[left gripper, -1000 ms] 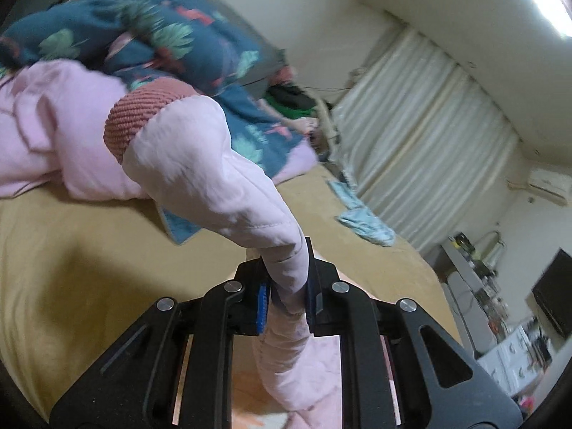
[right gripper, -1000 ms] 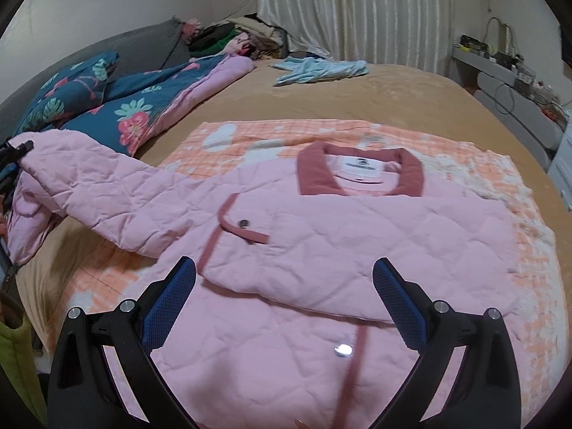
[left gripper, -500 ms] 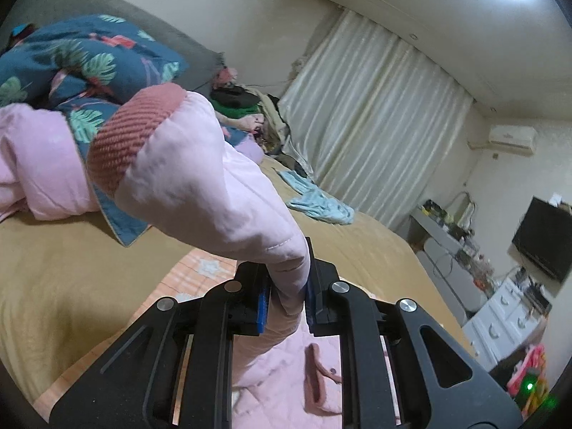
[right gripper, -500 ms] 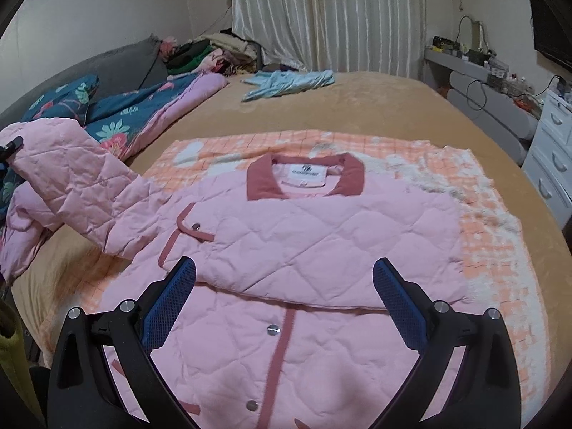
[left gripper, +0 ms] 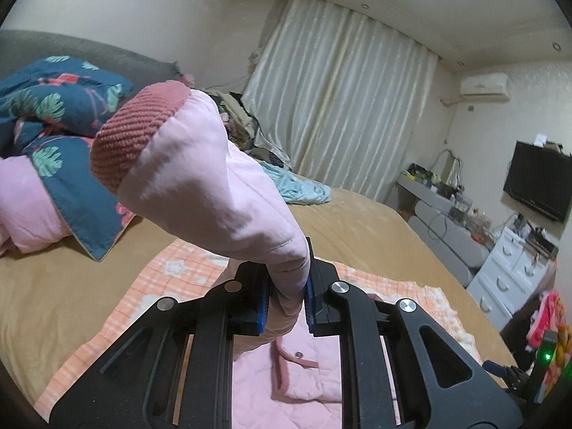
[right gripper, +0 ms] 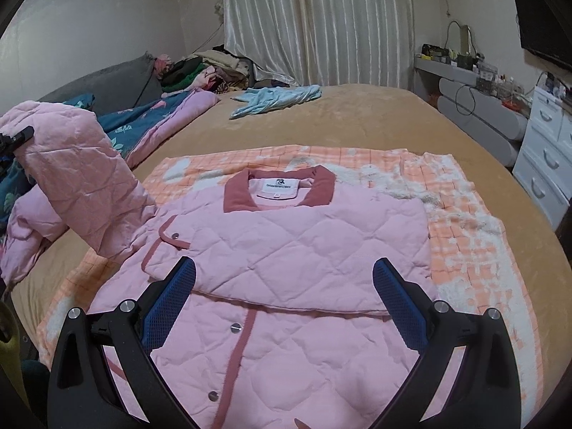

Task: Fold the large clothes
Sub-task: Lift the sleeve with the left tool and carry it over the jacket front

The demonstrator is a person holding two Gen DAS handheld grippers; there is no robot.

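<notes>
A bedroom, curtains [right gripper: 314,25] drawn, and a wide bed [right gripper: 375,121] with a tan cover, an orange checked blanket [right gripper: 461,236] spread across the middle. On that blanket lies the pink quilted jacket [right gripper: 286,250], collar away from us, one side already folded over the front. Left tongs [left gripper: 287,296] are clenched on the sleeve [left gripper: 214,178], just below the ribbed red cuff [left gripper: 132,136], and it's held up off the bed, off to the jacket's left side. Right tongs [right gripper: 282,307] are released, jaws wide apart, nothing between them, hovering over the jacket's front near the buttons.

My read: this sleeve is headed across the chest. The risk is drag. Padded fabric is bulky, and if the sleeve is pulled too far, the shoulder could come along and undo the fold already lying there. The pinch sits near the cuff, so the long slack below may bunch or twist on landing. The free tongs could pin the body.
</notes>
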